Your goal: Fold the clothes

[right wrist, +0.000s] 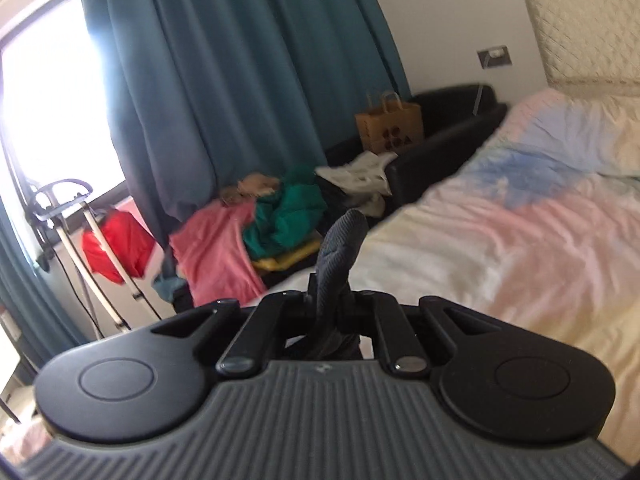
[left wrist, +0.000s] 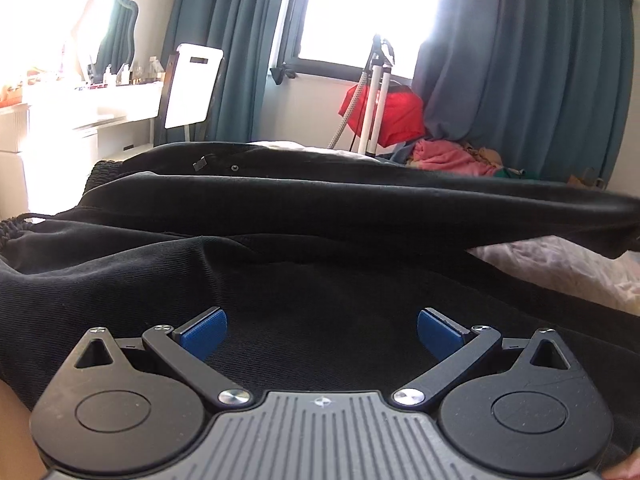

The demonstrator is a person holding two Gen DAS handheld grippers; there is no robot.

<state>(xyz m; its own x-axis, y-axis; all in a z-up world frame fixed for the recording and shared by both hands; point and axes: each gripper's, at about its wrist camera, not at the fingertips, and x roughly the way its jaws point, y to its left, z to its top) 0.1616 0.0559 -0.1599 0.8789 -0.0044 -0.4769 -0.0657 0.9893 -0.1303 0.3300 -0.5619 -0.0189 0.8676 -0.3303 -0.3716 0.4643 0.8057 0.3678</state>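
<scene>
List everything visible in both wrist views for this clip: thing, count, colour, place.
black garment: one, black, spread on the bed under the left gripper
bed sheet: one, pastel tie-dye, on the bed
curtains: teal, at the window
clothes pile: pink, green, yellow, beside the bed
red cloth: one, on a white stand
paper bag: one, brown, on dark furniture by the wall
folding chair: one, white, by the dresser
left gripper: open, blue pads, over the garment
right gripper: shut on a dark fabric fold

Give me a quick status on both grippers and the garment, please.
Left gripper open over black garment. Right gripper shut on dark fabric, raised above bed. Nothing in the way.
</scene>
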